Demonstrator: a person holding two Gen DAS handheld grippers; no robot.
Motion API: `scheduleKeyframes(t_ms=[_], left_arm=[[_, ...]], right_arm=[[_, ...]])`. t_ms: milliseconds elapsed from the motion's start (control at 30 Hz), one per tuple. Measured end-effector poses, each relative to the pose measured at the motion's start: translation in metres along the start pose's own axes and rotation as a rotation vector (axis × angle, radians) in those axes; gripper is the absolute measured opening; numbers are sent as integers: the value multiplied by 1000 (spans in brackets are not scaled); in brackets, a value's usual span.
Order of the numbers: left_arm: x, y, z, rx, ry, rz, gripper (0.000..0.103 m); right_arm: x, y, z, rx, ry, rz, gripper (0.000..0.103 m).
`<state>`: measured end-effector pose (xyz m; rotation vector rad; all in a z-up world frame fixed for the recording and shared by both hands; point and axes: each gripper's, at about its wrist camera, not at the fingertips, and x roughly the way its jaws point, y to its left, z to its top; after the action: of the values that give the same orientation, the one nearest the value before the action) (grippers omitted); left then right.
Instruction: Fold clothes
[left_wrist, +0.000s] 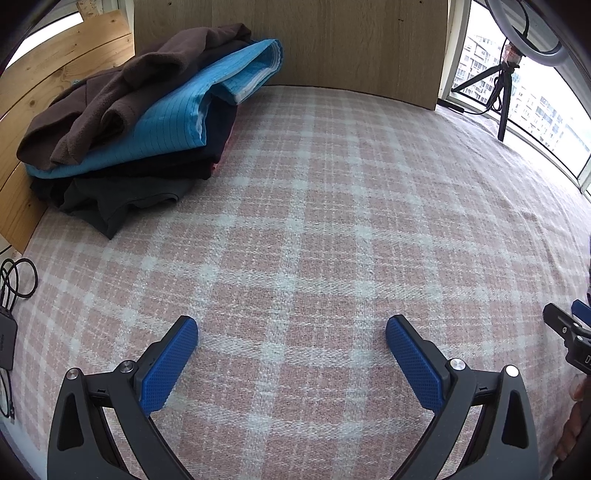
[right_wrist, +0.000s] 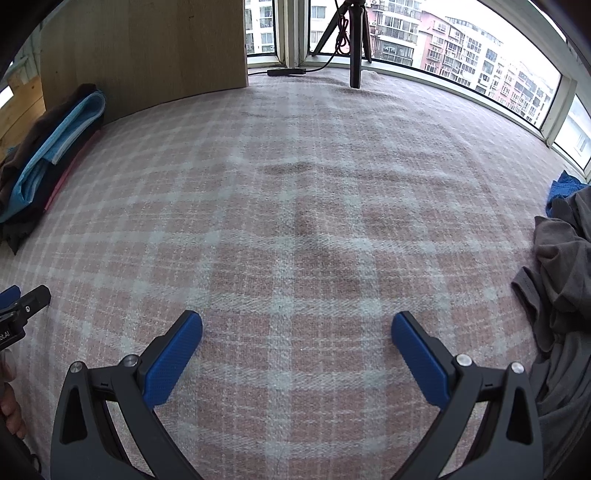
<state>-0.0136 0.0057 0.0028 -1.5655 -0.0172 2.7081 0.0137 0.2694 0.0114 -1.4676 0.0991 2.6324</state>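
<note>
Well apart, folded clothes stack (left_wrist: 129, 122) far-left, left gripper (left_wrist: 291, 332) spread, empty

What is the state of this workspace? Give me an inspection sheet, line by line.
Surface: pink checked blanket, middle bare.
Job's things: folded stack at far left, brown top uppermost; loose grey clothes at right edge.
Clutter: blue cloth behind the grey clothes.
Grippers: left gripper open, empty; right gripper open, empty.
Cables: black cable off the blanket's left edge.
Surroundings: wooden board, tripod, windows.
</note>
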Motion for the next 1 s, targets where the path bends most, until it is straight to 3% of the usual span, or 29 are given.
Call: scheduleKeyframes(t_ms=[200,533,733,1000], left_arm=[[-26,-3,10,28,-62,5,102],[-124,15,26,70,-211,-58,102],[-162,4,47,115,-288,-151,102],[-198,-41,61,207,-375,-281,102]], right_arm=[[-39,15,3,-10,-67,-67,103],[-140,8,14,96,-209,-74,103],[-184,-9,13,151,-284,-109,103],[-234,-55,-5,241,-356,-193,103]])
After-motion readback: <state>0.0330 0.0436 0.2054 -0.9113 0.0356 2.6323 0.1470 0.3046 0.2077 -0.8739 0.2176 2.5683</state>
